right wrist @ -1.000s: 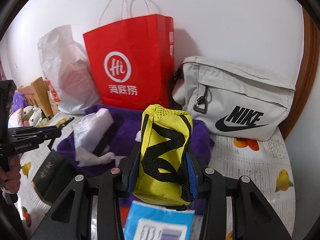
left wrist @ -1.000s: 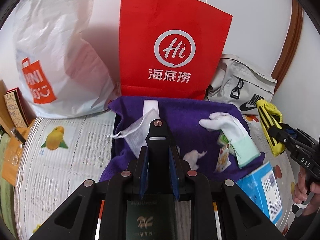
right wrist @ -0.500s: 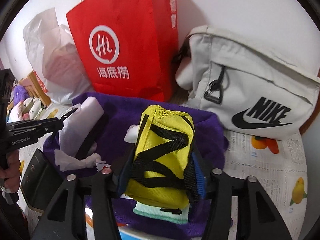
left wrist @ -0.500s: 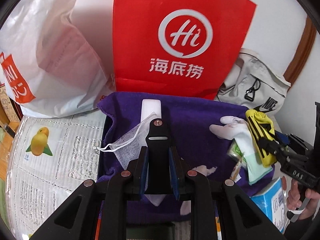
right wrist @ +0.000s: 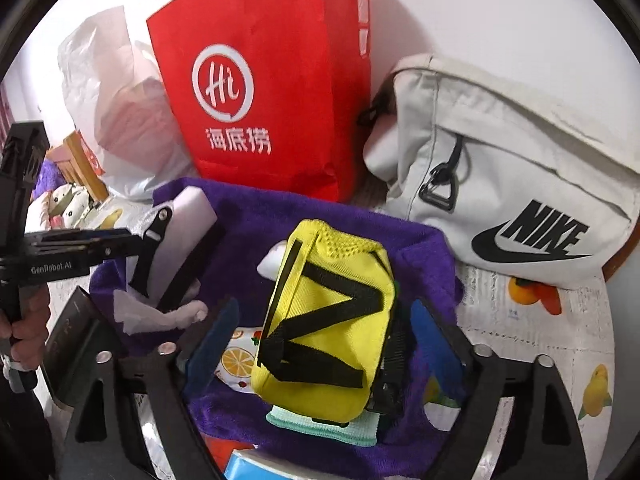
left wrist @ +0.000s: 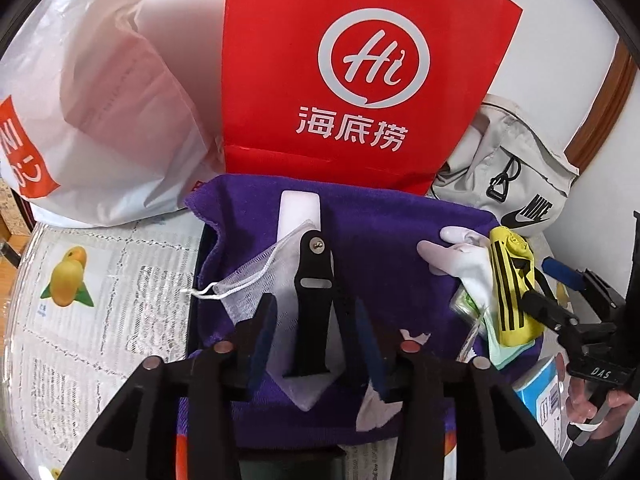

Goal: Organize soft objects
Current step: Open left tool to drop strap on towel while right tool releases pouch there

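Note:
A purple towel (left wrist: 384,236) lies spread in front of the red paper bag. My left gripper (left wrist: 314,332) is open around a black strap (left wrist: 314,300) that lies on a white mesh pouch (left wrist: 260,276) on the towel. My right gripper (right wrist: 324,332) is open around a yellow pouch with black straps (right wrist: 328,316), which rests on a white and mint sock (right wrist: 320,426) on the towel (right wrist: 328,224). The yellow pouch (left wrist: 514,292) and the sock's white toe (left wrist: 452,252) also show at the right of the left wrist view.
A red paper bag (left wrist: 360,72) stands behind the towel, a white plastic bag (left wrist: 92,120) to its left, a grey Nike bag (right wrist: 520,184) to its right. A blue box (left wrist: 548,392) lies at the front right. The table has a fruit-print cover (left wrist: 100,312).
Both grippers have opened: the left let go of the black strap, the right let go of the yellow pouch, which now lies on the sock. Both moved forward over the towel.

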A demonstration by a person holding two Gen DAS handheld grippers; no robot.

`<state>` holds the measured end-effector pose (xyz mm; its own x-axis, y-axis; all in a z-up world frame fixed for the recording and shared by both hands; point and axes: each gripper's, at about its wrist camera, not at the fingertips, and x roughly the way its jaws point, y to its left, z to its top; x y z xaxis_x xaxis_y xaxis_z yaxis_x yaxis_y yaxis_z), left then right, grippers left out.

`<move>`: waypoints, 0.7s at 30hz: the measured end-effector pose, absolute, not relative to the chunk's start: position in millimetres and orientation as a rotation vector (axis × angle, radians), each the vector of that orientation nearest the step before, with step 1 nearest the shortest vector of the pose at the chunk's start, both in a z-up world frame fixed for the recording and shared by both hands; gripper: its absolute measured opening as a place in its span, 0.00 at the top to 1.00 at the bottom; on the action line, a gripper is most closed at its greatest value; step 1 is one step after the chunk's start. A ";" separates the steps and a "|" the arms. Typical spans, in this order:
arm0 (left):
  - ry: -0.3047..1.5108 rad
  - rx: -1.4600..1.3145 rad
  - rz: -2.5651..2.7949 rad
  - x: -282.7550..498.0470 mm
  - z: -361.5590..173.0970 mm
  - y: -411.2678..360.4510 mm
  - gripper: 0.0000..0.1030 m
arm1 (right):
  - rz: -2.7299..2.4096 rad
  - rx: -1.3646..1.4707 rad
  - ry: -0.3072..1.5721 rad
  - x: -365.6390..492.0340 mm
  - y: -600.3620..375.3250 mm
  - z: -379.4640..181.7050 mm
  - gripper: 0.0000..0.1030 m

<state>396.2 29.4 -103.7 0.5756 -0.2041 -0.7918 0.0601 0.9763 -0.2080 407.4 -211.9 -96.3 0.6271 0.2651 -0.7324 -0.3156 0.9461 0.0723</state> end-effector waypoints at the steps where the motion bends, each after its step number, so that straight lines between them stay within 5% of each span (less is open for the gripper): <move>1: 0.945 -0.165 -0.153 394.7 -102.2 30.3 0.58 | 0.333 -0.059 0.821 406.2 -212.7 -94.0 0.12; 21: 0.895 -0.105 -0.086 285.9 -50.0 37.7 0.24 | 0.226 0.064 0.761 293.7 -236.2 -27.9 0.12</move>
<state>285.9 37.7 -50.0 0.6230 -0.1188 -0.7732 0.0312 0.9914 -0.1272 293.7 -236.2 -27.9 0.7010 0.2259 -0.6764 -0.1796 0.9739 0.1391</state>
